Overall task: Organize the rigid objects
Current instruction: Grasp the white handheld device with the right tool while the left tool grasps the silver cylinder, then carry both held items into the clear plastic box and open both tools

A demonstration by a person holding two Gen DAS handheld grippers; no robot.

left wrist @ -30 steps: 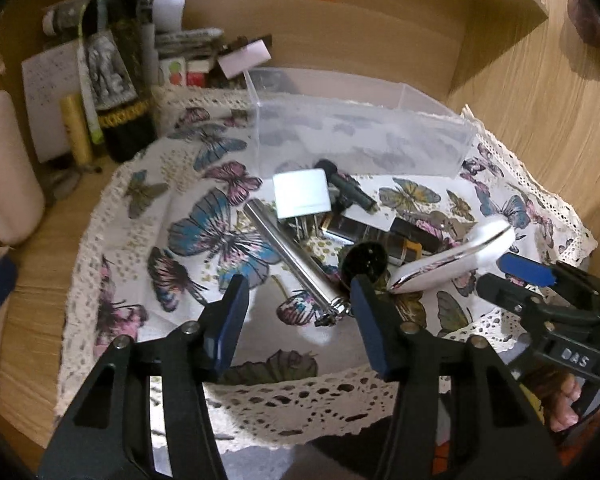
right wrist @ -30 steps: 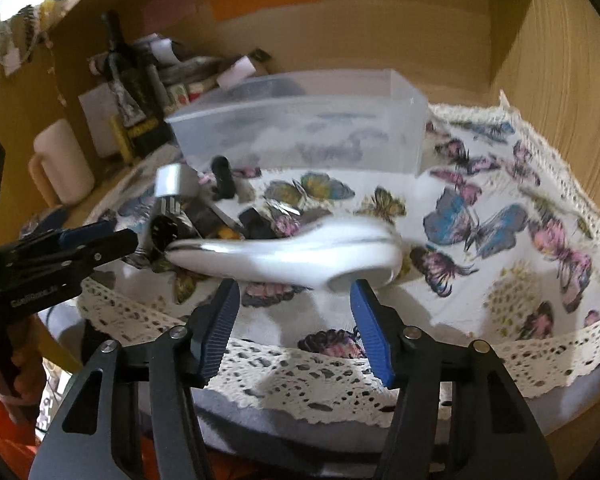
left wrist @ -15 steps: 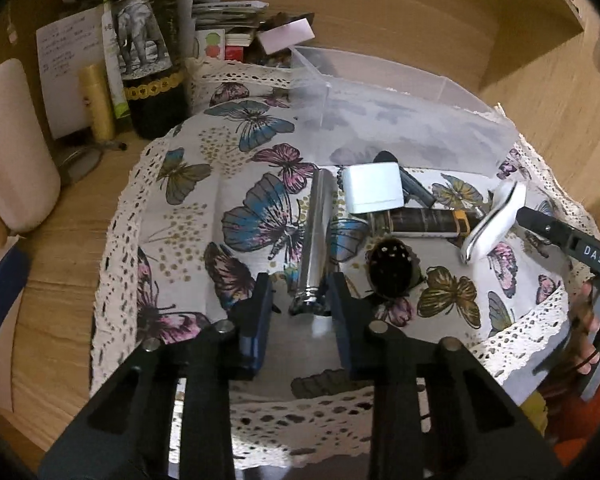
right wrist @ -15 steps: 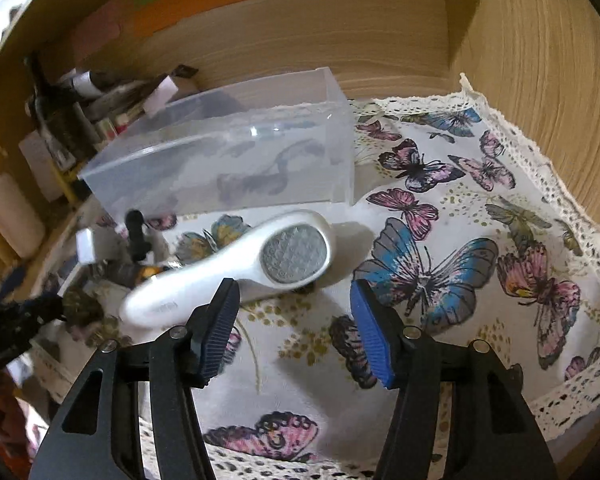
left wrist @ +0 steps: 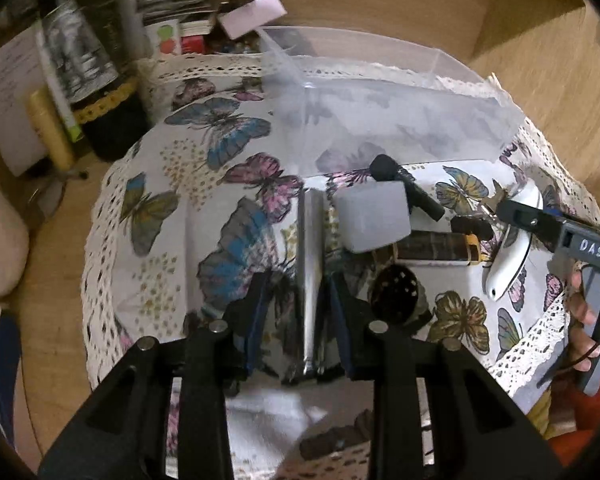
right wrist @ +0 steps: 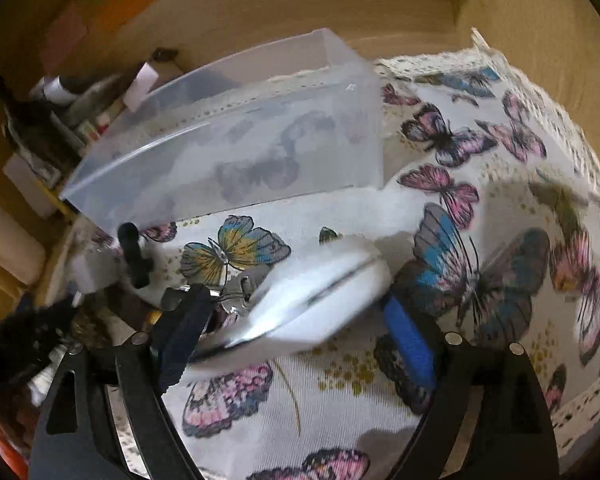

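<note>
Left jaws: closing in on the silver tube (left wrist: 311, 264), pads either side, contact unclear.
Right jaws: wide open, straddling the white handheld device (right wrist: 312, 296), not gripping.
Silver tube: lying on butterfly cloth (left wrist: 180, 184), near-left of clear bin (left wrist: 400, 116).
White device: blurred, near side of bin.

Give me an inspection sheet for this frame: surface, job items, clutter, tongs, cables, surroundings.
Surface: butterfly cloth with lace edge over a wooden top.
Job's things: silver tube, white block, black mic-like stick, dark ribbed lighter, black perforated disc, white handheld device; clear bin holds none of them.
Clutter: dark bottle, yellow tube, papers and boxes behind the bin.
Tongs: left tongs straddle the silver tube, contact unclear; right tongs open around the white handheld device.
Cables: nothing seen.
Surroundings: wooden walls; image blurred.
</note>
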